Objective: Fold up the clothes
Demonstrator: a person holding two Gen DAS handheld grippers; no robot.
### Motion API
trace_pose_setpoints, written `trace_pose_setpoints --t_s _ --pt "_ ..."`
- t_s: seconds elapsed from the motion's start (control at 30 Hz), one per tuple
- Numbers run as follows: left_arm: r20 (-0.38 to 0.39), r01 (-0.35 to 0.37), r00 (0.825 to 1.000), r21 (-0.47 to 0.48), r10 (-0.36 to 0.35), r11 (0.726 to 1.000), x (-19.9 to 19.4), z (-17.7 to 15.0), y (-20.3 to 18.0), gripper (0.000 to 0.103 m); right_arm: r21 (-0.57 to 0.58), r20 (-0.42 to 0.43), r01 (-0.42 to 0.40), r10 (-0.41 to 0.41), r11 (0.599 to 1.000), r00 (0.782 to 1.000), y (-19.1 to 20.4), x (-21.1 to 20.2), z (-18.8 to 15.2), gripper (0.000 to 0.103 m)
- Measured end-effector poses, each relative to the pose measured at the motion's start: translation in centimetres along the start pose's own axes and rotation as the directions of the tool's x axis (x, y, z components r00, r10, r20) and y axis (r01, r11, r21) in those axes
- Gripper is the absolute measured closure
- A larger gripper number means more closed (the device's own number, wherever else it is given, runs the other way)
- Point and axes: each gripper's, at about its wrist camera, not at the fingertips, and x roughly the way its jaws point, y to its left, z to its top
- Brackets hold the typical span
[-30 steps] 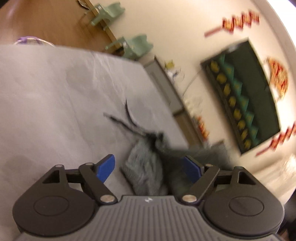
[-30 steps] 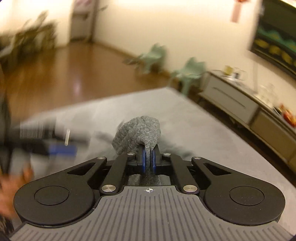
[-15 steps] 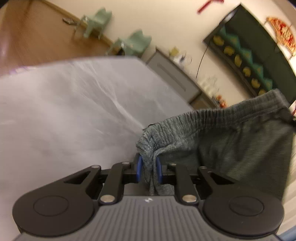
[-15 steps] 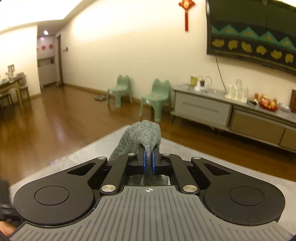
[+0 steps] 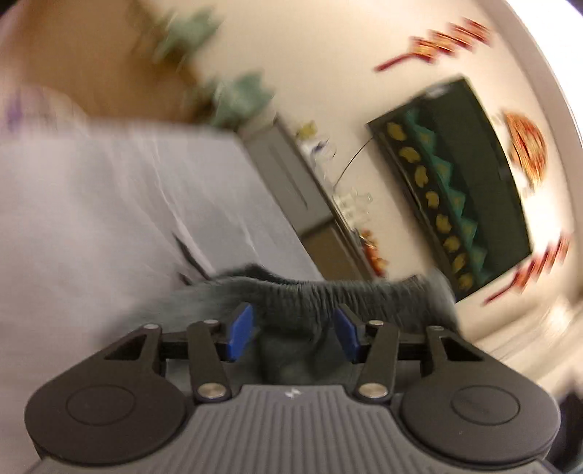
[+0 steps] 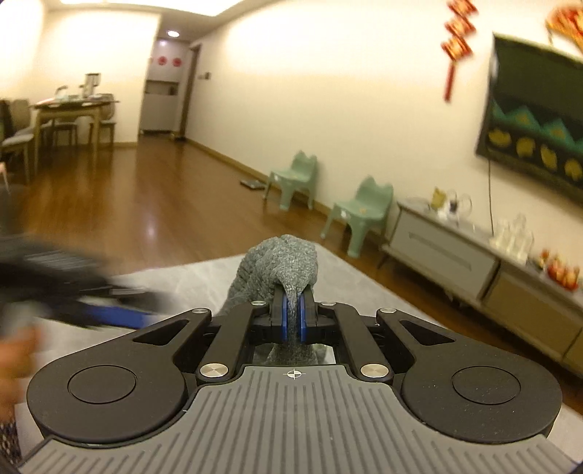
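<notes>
A bunched fold of the grey knit shorts [image 6: 282,262] is pinched tight between the pads of the right hand-held gripper [image 6: 291,321]. The left hand-held gripper [image 5: 293,330] is being opened, its blue pads apart, with the elastic waistband [image 5: 328,291] stretched just ahead of and between them, above the pale grey surface [image 5: 91,218].

Both my feeds show warm, even indoor light. On the right wrist view I see a ceiling panel [image 6: 145,3] blown out and glare on the wooden floor [image 6: 151,228]. My left wrist view is heavily motion-blurred throughout. Fisheye distortion bends walls at all edges; far-left objects smear.
</notes>
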Motion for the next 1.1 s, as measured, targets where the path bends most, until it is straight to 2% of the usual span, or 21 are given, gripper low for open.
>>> trace_pose_setpoints --t_s 0.03,0.07,0.13,0.17,0.2,0.27,0.33,0.4,0.43,0.5,0.53,0.6,0.67,0.73,0.83,0.87,0.97,1.1 --pt "-0.056 0.070 0.996 -0.057 -0.073 0.996 2.4 1.0 1.4 0.047 -0.039 -0.008 -0.023 0.023 0.999 1.000 1.1 -0.3 -0.4 0.098" --pt "-0.088 0.051 0.994 -0.117 -0.061 0.992 4.1 1.4 2.7 0.052 -0.077 -0.018 -0.047 0.046 0.996 0.999 2.3 -0.6 -0.7 0.098" --pt "-0.114 0.084 0.988 -0.166 -0.104 0.983 5.6 1.6 4.9 0.049 -0.153 -0.067 -0.120 0.111 0.981 0.992 4.4 -0.8 -1.7 0.094" --pt "-0.117 0.098 0.986 -0.186 -0.121 0.978 5.6 1.4 5.6 0.050 -0.187 -0.122 -0.185 0.164 0.965 0.979 5.3 -0.4 -2.5 0.088" --pt "-0.117 0.106 0.984 -0.207 -0.132 0.973 5.4 1.3 6.3 0.050 -0.197 -0.148 -0.222 0.195 0.955 0.970 5.5 -0.3 -3.0 0.075" --pt "-0.114 0.125 0.983 -0.178 -0.146 0.976 5.0 1.8 6.3 0.046 -0.181 -0.163 -0.258 0.230 0.949 0.959 5.1 -0.1 -3.3 0.055" --pt "-0.102 0.127 0.985 -0.133 -0.141 0.983 4.5 2.5 6.0 0.040 -0.071 -0.124 -0.286 0.276 0.956 0.953 3.0 0.1 -2.2 0.052" --pt "-0.090 0.129 0.985 -0.151 -0.144 0.980 4.2 2.9 6.7 0.039 0.101 -0.057 -0.301 0.307 0.948 0.950 -0.1 1.1 -0.6 0.050" --pt "-0.087 0.134 0.985 -0.165 -0.150 0.977 4.0 2.8 7.0 0.039 0.167 -0.057 -0.283 0.296 0.944 0.953 -1.3 2.4 0.0 0.050" --pt "-0.083 0.139 0.984 -0.190 -0.157 0.972 4.0 2.9 7.4 0.039 0.259 -0.123 -0.203 0.241 0.944 0.963 -3.0 6.2 0.9 0.049" --pt "-0.079 0.144 0.983 -0.204 -0.163 0.968 4.1 3.0 7.5 0.039 0.275 -0.177 -0.174 0.228 0.945 0.958 -3.4 8.4 1.1 0.049" --pt "-0.065 0.152 0.983 -0.229 -0.171 0.961 3.9 3.3 8.1 0.039 0.263 -0.305 -0.157 0.236 0.952 0.923 -3.0 13.4 0.8 0.050" --pt "-0.057 0.155 0.983 -0.243 -0.173 0.958 3.8 3.6 8.5 0.039 0.267 -0.395 -0.180 0.278 0.947 0.876 -2.2 17.3 0.2 0.053" --pt "-0.058 0.153 0.983 -0.249 -0.172 0.956 3.9 3.7 8.8 0.039 0.249 -0.473 -0.150 0.256 0.957 0.843 -1.6 19.9 -0.4 0.054" --pt "-0.059 0.148 0.984 -0.250 -0.168 0.957 4.0 3.8 8.8 0.039 0.207 -0.554 -0.086 0.189 0.975 0.811 -0.7 21.4 -1.5 0.057" --pt "-0.060 0.148 0.984 -0.247 -0.167 0.958 3.9 3.8 8.8 0.039 0.202 -0.565 -0.083 0.185 0.976 0.804 -0.8 21.5 -1.7 0.063" --pt "-0.061 0.143 0.985 -0.239 -0.162 0.960 3.9 3.8 8.6 0.038 0.145 -0.578 -0.077 0.147 0.986 0.803 -0.5 20.9 -2.0 0.075" --pt "-0.048 0.141 0.987 -0.211 -0.155 0.967 3.5 4.0 8.1 0.035 0.097 -0.538 -0.063 0.105 0.993 0.836 -0.2 20.0 -1.0 0.085"
